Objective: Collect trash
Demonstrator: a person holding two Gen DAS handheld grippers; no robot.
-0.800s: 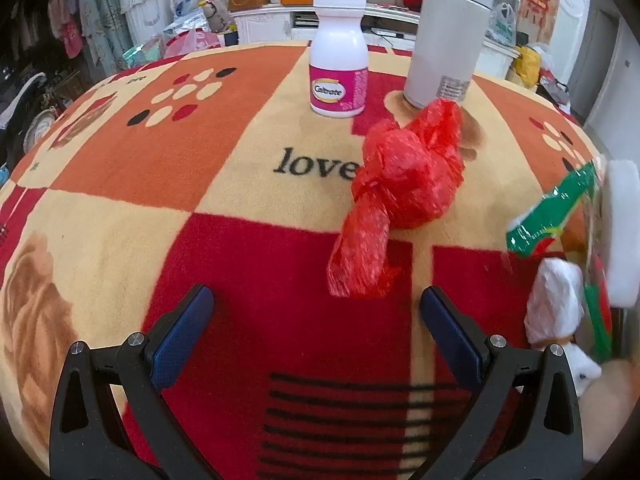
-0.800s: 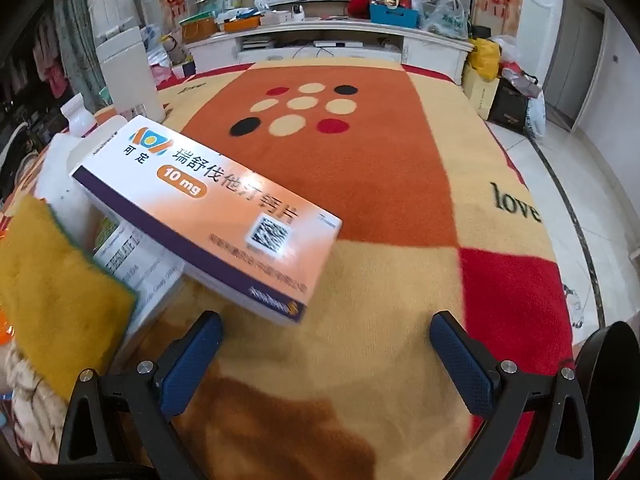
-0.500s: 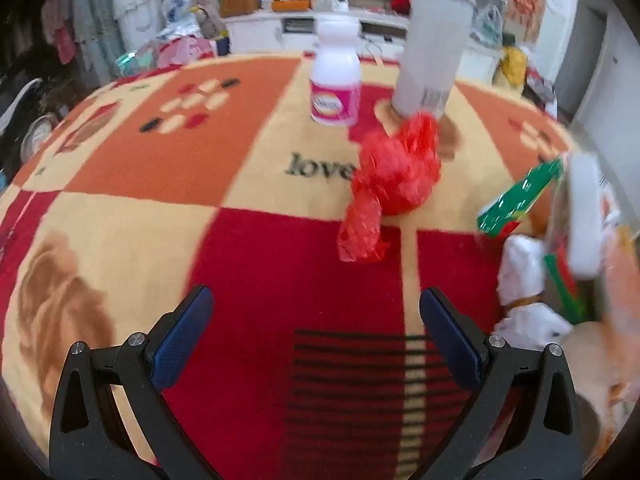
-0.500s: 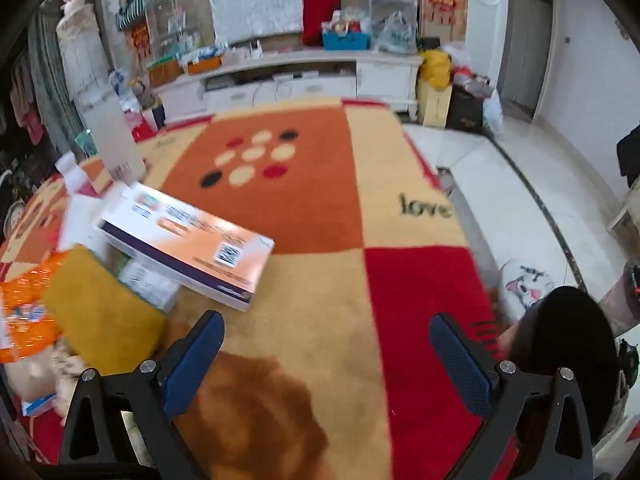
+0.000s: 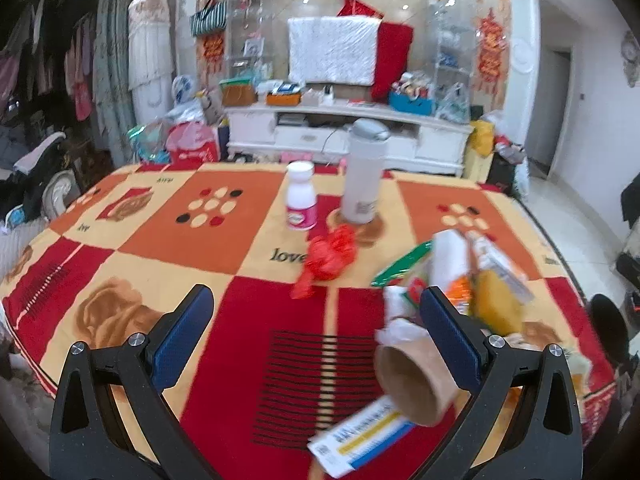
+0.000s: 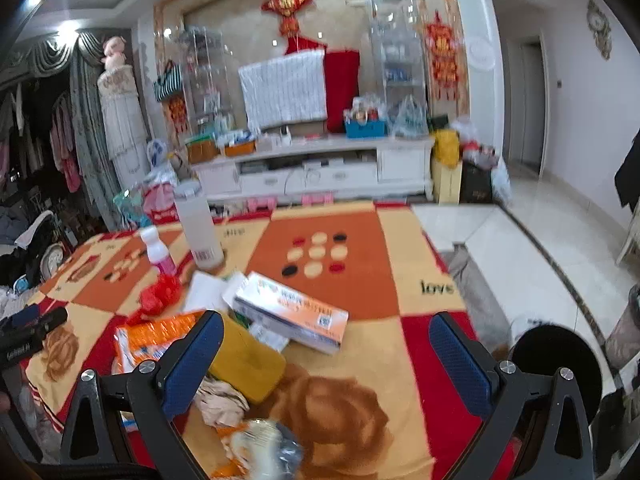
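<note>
Presently I hold both the left hand-held gripper (image 5: 316,336) and right hand-held gripper (image 6: 326,354) wide and empty above the table (image 5: 248,248). Crumpled red plastic bag (image 5: 330,258) lies mid-table; I should lower squarely and pinch its knot.

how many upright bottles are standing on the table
2: a white pill bottle with a pink label, and a taller white flask just right of it. Others may hide behind the trash pile.
</note>
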